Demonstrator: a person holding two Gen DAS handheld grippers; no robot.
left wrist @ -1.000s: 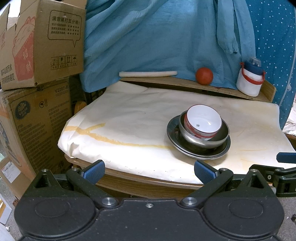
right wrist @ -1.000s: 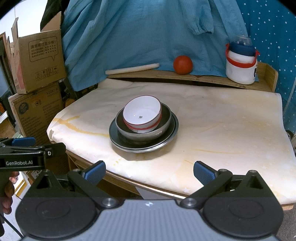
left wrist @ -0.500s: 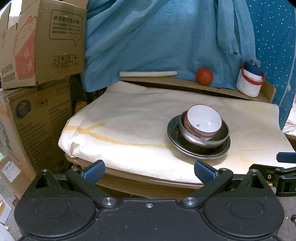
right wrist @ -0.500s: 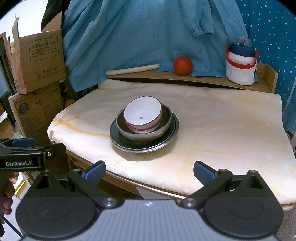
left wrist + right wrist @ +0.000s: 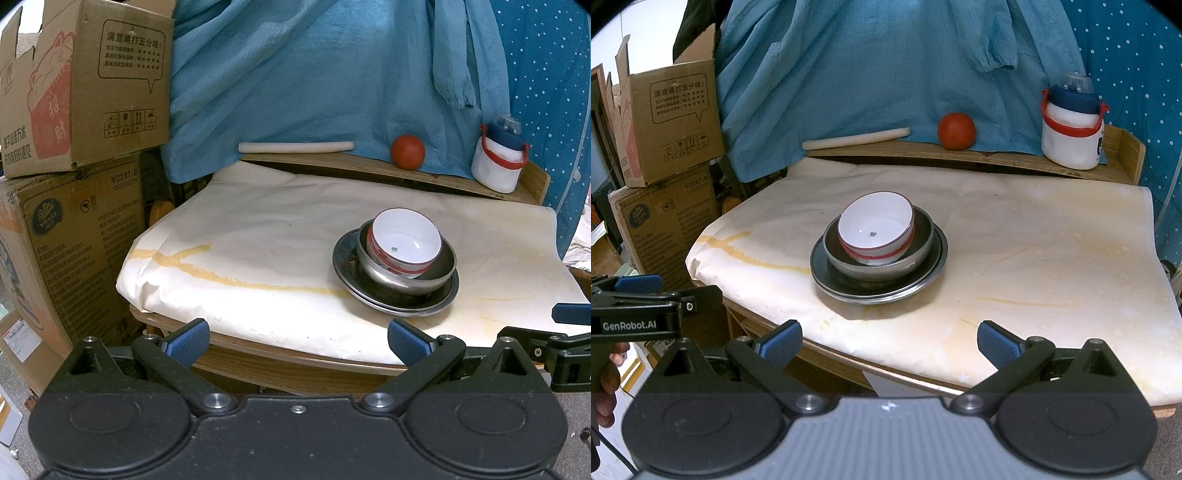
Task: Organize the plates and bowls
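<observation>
Right wrist: bowl stack (image 5: 879, 251) mid-table, clear of edges; both grippers' fingers spread wide, empty.

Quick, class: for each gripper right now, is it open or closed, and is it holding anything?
Left gripper: open, holding nothing, short of the table's near edge.
Right gripper: open, holding nothing, also short of the table.

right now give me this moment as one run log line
white red-banded bowl tilted in steel bowl on steel plates | left gripper open, empty | right gripper open, empty | both short of stack
</observation>
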